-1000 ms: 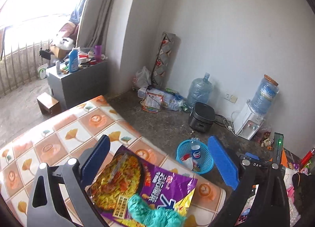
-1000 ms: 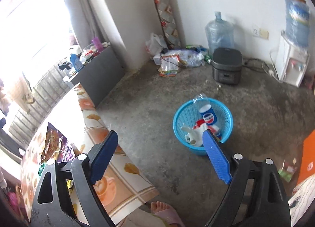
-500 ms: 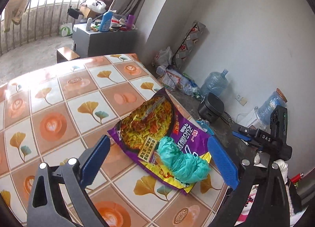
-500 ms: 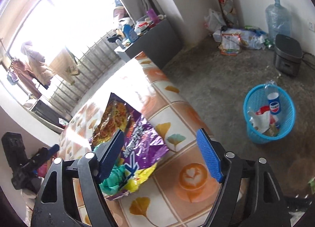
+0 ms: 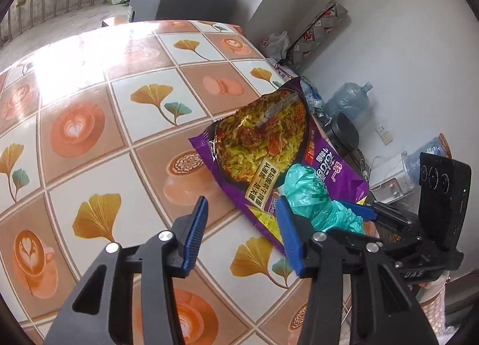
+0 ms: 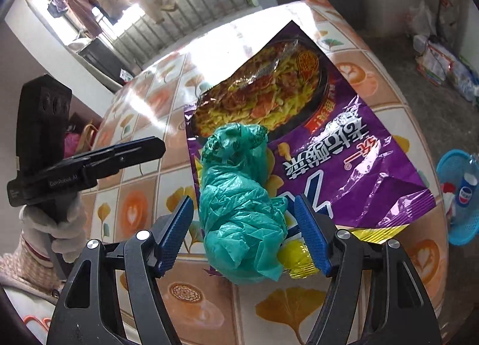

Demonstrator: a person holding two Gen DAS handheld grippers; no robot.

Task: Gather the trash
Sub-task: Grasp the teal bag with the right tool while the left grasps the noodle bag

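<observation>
Grab stage: your right gripper (image 6: 242,234), jaws just been closing but unclenched, straddles the green bag (image 6: 239,210); left gripper (image 5: 239,237) closing on nothing. Next, squeeze and lift.

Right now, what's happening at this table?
A person is clearing trash with two grippers. The right hand-held gripper straddles a crumpled green plastic bag lying on a purple noodle wrapper; its jaws have just been closing but don't yet press it. The left hand-held gripper hovers beside, nothing between its closing jaws. A blue basket waits on the floor.
</observation>
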